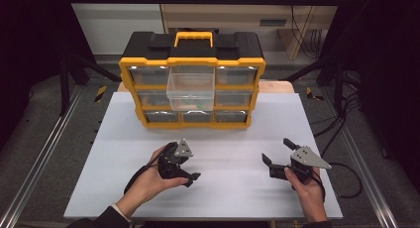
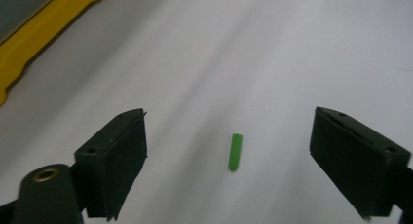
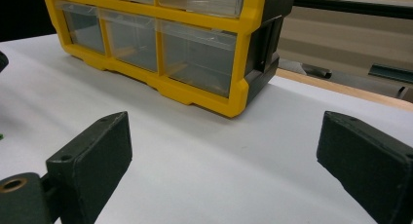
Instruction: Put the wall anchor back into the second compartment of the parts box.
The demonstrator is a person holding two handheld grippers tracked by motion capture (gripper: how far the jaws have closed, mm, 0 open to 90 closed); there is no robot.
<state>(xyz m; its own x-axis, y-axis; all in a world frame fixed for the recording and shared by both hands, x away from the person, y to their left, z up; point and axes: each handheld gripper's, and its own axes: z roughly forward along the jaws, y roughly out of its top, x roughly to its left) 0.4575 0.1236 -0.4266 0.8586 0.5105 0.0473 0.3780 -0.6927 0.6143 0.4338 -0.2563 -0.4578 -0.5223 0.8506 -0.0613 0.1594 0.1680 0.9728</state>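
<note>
Black jaws of left gripper [image 2: 229,151] spread wide, tilted down at white tabletop [image 2: 272,48], nothing gripped. Small green ribbed plug [image 2: 235,152] lying flat on bare tabletop between the jaws, nearer the right-hand jaw's side of centre, touched by neither pad. Seen from above, left gripper [image 1: 181,169] low over tabletop's near-left part, well short of yellow-and-black drawer organizer [image 1: 192,123] at far edge. Middle clear drawer [image 1: 190,91] pulled out, something green inside, too small to identify. Right gripper [image 1: 278,152] near tabletop's near-right part, jaws also wide apart, holding nothing, aimed at organizer's right end [image 3: 238,95].

Risks, judged from here:
- Plug tiny and round-bodied: likely to roll or skid on smooth tabletop if one pad arrives first.
- Plug off-centre between pads: uneven closing could flick it sideways, out from between jaws.
- Closing too high: pads meet over the plug, empty pinch.
- Closing too low: pad tips scrape tabletop, push plug ahead.
- Thin grip on ribbed plastic: may pivot or drop on the way to open drawer.
- Left gripper view slightly blurred, so exact height over plug cannot be told.
</note>
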